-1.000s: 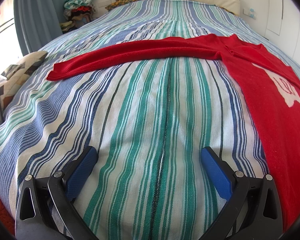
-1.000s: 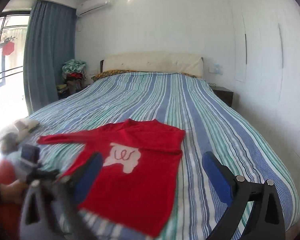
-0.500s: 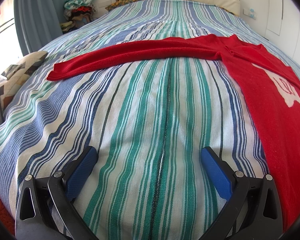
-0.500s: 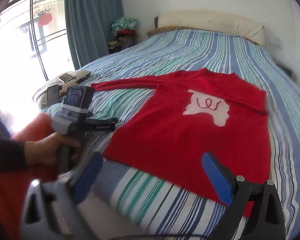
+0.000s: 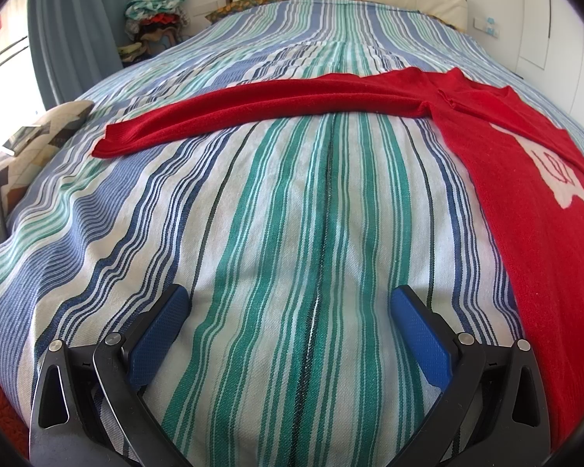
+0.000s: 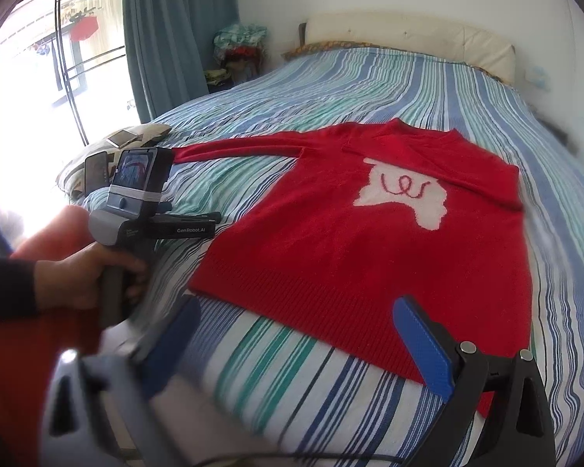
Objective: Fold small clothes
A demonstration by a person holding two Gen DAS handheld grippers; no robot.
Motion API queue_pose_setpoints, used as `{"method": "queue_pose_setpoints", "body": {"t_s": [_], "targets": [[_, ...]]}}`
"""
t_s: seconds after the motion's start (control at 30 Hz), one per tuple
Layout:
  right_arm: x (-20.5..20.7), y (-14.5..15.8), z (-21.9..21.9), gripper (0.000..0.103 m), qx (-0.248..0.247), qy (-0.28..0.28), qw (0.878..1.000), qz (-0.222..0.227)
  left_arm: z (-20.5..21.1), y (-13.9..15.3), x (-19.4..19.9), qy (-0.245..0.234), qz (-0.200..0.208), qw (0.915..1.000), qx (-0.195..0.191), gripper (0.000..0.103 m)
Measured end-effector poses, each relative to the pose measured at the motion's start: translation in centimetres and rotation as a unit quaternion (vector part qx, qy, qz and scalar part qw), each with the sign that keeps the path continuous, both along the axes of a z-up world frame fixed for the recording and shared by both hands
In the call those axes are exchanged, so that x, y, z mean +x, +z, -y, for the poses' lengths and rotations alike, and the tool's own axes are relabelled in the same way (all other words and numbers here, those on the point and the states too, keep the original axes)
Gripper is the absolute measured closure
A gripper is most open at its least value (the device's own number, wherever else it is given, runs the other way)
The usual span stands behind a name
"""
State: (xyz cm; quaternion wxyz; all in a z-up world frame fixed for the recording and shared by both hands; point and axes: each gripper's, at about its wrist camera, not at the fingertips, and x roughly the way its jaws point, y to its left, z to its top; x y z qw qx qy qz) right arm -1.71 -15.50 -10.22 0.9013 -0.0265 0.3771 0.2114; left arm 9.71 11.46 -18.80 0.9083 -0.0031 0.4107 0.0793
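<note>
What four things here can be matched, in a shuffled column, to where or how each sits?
1. red sweater
2. long sleeve
3. left gripper
4. clothes pile

a. beside the curtain
b. stretched sideways across the stripes
c. jaws apart above bare bedspread
d. flat, white patch facing up

Pairs: 1-d, 2-b, 3-c, 4-a

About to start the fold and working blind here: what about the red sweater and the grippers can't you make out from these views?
- red sweater: its right sleeve looks folded across the chest, end not traceable; the left wrist view cuts the body off at the right edge.
- right gripper: one finger is motion-blurred.
- left gripper: in the right wrist view its fingers are hidden behind its own body.
</note>
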Motion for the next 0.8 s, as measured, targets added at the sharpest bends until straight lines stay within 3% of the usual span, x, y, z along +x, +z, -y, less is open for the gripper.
{"method": "queue_pose_setpoints", "body": {"t_s": [0.8], "targets": [[-0.19,-0.02,-0.08,0.005,0.009,0.004,1.0,0.0,0.05,-0.07,-0.08,0.0,0.001,1.0,0.001,0.0]]}}
